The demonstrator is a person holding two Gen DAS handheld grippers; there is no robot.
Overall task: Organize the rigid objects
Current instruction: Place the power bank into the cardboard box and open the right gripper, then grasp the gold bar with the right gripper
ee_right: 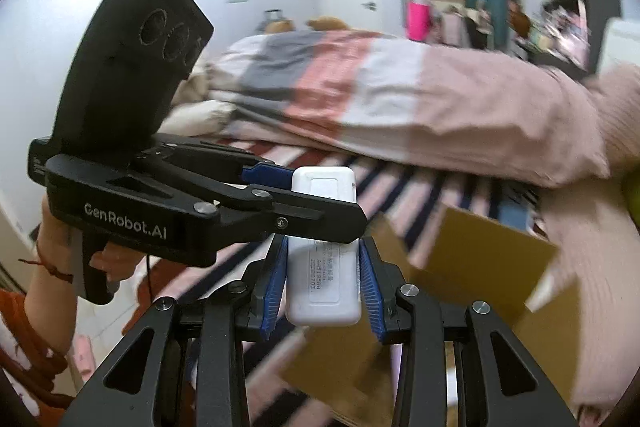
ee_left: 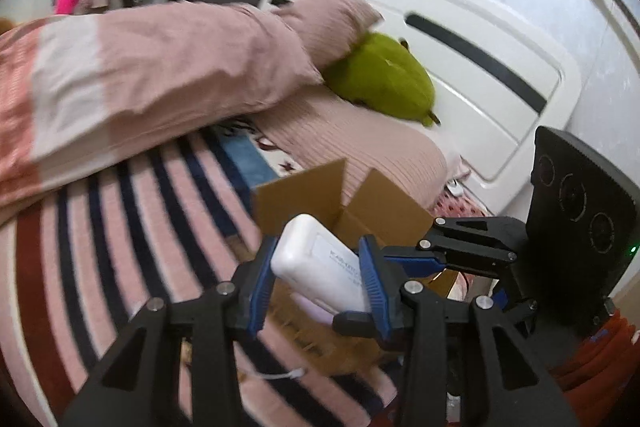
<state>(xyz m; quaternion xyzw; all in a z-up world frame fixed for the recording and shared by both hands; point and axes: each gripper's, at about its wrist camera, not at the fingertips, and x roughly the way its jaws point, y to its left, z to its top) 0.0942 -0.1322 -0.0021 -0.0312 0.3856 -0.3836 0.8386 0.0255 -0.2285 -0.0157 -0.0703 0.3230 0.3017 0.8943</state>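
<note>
Left gripper housing reads "GenRobot.AI" in white.

The power bank sits between the pads of both grippers: the right gripper holds its near end, the left gripper crosses in from the left at its far end. Below and right of it an open cardboard box rests on the striped blanket. Behind the box lie a folded duvet, a pillow and a plush toy against the headboard.

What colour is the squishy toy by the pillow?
Green: the plush toy shows best in the left wrist view.
</note>
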